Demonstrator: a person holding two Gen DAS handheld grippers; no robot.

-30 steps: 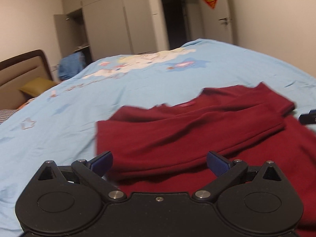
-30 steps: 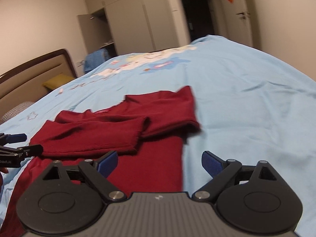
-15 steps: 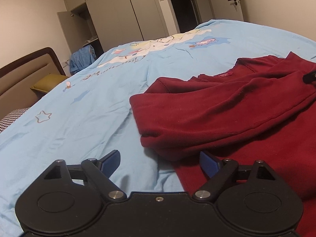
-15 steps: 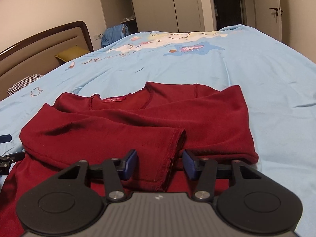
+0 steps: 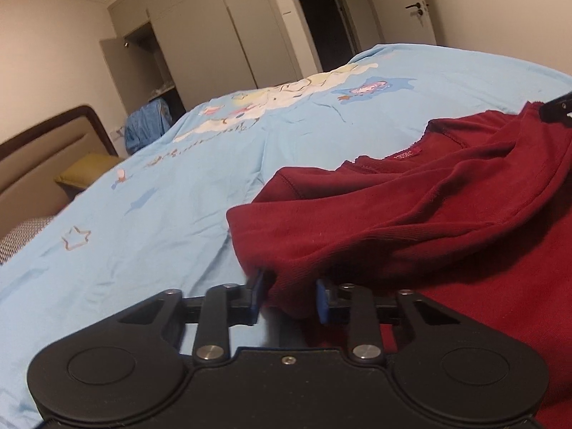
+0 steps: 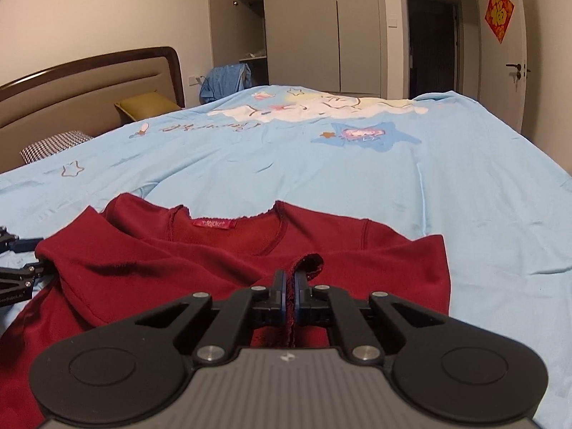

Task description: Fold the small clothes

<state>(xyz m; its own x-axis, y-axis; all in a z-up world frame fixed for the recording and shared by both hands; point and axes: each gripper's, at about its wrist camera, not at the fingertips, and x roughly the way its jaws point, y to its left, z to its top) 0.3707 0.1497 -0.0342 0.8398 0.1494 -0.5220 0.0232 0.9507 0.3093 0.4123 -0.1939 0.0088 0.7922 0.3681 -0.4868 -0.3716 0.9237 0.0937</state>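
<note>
A dark red long-sleeved top (image 5: 429, 221) (image 6: 214, 261) lies on the light blue bed sheet (image 5: 161, 214) (image 6: 321, 178), collar away from me, with a sleeve folded across its chest. My left gripper (image 5: 289, 298) is at the top's left side. Its jaws are closing, and the folded shoulder edge bulges between the blue pads (image 5: 255, 296), touching both. My right gripper (image 6: 290, 298) is shut on the lace-trimmed sleeve cuff (image 6: 309, 262) at mid chest. Each gripper shows at the edge of the other's view: the left gripper (image 6: 18, 271), the right gripper (image 5: 557, 111).
A brown padded headboard (image 6: 82, 89) with a yellow pillow (image 6: 146, 103) and a checked pillow (image 6: 53, 143) stands at the back left. Beyond the bed are a wardrobe (image 6: 304, 35) with an open door, a blue garment (image 6: 225, 78) and a dark doorway (image 6: 432, 43).
Both grippers closed from wide open. The right one came in over the chest and clamped the sleeve cuff. The left one shifted to the top's left folded edge, and its jaws narrowed around it.
</note>
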